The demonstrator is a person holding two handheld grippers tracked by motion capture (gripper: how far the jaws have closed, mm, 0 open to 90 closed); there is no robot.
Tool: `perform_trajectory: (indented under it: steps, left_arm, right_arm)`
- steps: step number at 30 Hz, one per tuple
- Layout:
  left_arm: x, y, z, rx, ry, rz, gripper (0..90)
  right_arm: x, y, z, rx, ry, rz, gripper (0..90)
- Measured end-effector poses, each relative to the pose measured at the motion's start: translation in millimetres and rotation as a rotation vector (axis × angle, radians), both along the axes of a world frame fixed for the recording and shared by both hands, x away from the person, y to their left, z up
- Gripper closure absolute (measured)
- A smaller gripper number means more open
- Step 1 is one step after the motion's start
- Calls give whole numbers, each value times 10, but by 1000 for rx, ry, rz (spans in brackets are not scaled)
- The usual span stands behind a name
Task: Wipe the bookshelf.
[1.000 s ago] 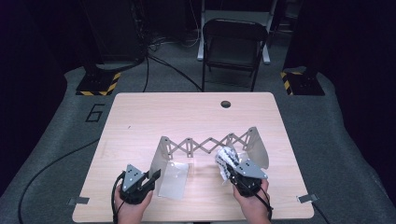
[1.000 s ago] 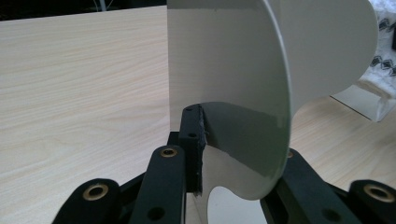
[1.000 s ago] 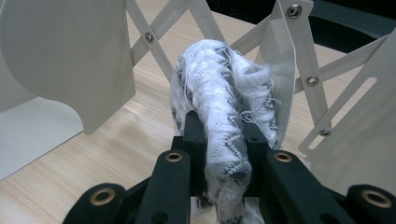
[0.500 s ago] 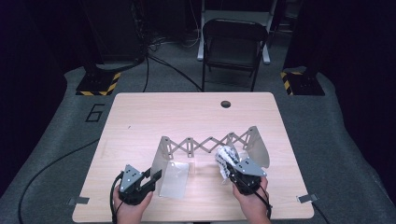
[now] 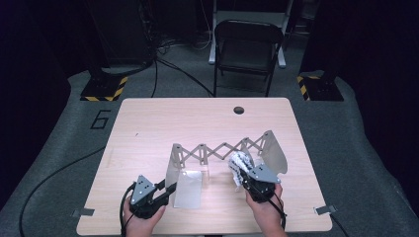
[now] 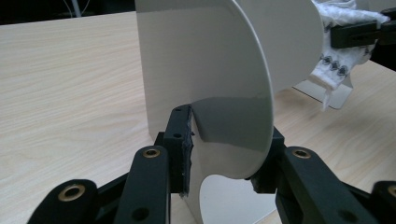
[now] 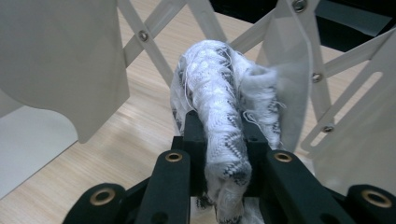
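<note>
A grey folding scissor rack point(image 5: 217, 150) with a pale plate at each end stands across the table point(image 5: 148, 123). My left gripper point(image 5: 169, 190) sits at the left end plate point(image 5: 174, 163). In the left gripper view that plate point(image 6: 210, 70) stands between the jaws of the left gripper point(image 6: 224, 149). The jaws have just been opening and sit loosely around it. My right gripper point(image 5: 243, 178) is shut on a white patterned cloth point(image 5: 239, 164) beside the right end plate point(image 5: 274, 153). In the right gripper view the cloth point(image 7: 219, 102) bulges up out of the right gripper point(image 7: 219, 135).
A dark folding chair point(image 5: 247, 44) stands beyond the table's far edge. A round cable hole point(image 5: 239, 109) sits near that edge. The rack's crossed bars point(image 7: 154, 46) rise right behind the cloth. Black cables trail over the floor at the left.
The left jaws have spread wider around the left end plate. Both hands stay nearly where they were, and the cloth remains in the right jaws.
</note>
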State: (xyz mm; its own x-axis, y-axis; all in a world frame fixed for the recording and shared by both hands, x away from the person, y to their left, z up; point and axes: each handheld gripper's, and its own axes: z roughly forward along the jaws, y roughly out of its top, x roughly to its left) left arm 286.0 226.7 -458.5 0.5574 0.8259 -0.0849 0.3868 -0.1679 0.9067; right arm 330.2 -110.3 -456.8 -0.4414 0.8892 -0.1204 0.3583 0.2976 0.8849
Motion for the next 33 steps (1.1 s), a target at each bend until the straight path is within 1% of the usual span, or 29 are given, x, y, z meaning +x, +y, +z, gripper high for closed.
perform_trajectory:
  steps: [2, 3, 4, 5, 7, 8, 10, 12, 13, 14, 15, 16, 17, 18, 19, 20, 21, 22, 23, 24, 25, 26, 27, 28, 29, 30, 32, 33]
  left_arm:
    - [4, 1, -5, -7, -1, -2, 656]
    - [3, 5, -2, -4, 4, -7, 655]
    - [3, 2, -4, -6, 2, -7, 655]
    - [-1, 0, -4, -6, 8, -9, 653]
    - [-2, -7, -5, -7, 3, -10, 648]
    - [-4, -8, -3, -6, 9, -18, 644]
    - [-9, -20, -6, -7, 2, -22, 636]
    - [-14, -28, -6, -6, 8, -33, 627]
    - [-14, -33, -8, -6, 9, -37, 621]
    - [-14, -44, -16, -9, 1, -33, 616]
    - [-18, -50, -17, -6, 6, -42, 612]
    - [-20, -49, -15, -4, 16, -55, 607]
    - [-16, -64, -26, -4, 1, -52, 604]
    - [-19, -68, -24, 2, 11, -63, 600]
    - [-21, -75, -28, 4, 8, -65, 597]
    - [-20, -88, -35, 3, -1, -64, 597]
    - [-24, -84, -28, 12, 10, -78, 597]
    - [-28, -99, -36, 10, 5, -74, 597]
    - [-31, -103, -34, 12, 9, -83, 597]
    - [-31, -104, -33, 15, 10, -88, 596]
    - [-32, -118, -43, 18, 3, -77, 596]
    - [-26, -113, -43, 27, 0, -84, 594]
    - [-25, -116, -48, 26, 0, -85, 591]
    - [-20, -110, -51, 34, 5, -96, 587]
    - [-15, -111, -57, 39, 1, -94, 583]
    - [-12, -115, -67, 41, -5, -92, 583]
    - [-3, -119, -79, 38, -3, -88, 583]
    - [-2, -118, -83, 43, -2, -89, 583]
  right_arm:
    - [-13, 55, -8, -8, 14, 5, 775]
    - [-16, 97, -12, -10, 8, 7, 775]
    - [-15, 128, -8, -6, 13, 7, 775]
    - [-7, 154, -2, -3, 12, 12, 775]
    - [12, 207, 21, 10, 12, 11, 775]
    - [26, 229, 38, 17, 10, 15, 775]
    - [49, 271, 76, 35, 5, 17, 774]
    - [82, 309, 122, 37, -13, 23, 774]
    - [98, 332, 154, 48, -9, 16, 774]
    - [116, 343, 174, 54, -12, 21, 774]
    - [127, 355, 186, 59, -12, 23, 774]
    - [144, 374, 194, 59, -22, 27, 774]
    - [148, 385, 196, 58, -21, 24, 774]
    - [170, 400, 183, 63, -32, 24, 773]
    - [181, 406, 172, 56, -20, 21, 773]
    - [198, 412, 153, 51, -18, 22, 773]
    - [223, 424, 115, 37, -2, 19, 773]
    - [233, 435, 88, 34, 9, 16, 773]
    - [247, 439, 48, 24, 10, 13, 773]
    - [264, 440, 6, 9, 31, 14, 773]
    - [271, 442, -18, 7, 38, 11, 773]
    - [277, 443, -36, 7, 48, 11, 773]
    - [277, 444, -32, 10, 49, 11, 773]
    - [274, 442, -7, 20, 39, 14, 773]
    - [254, 443, 54, 39, 18, 15, 774]
    - [242, 445, 99, 47, 4, 16, 774]
    - [221, 457, 225, 70, -37, 24, 773]
    - [220, 455, 249, 65, -38, 29, 773]
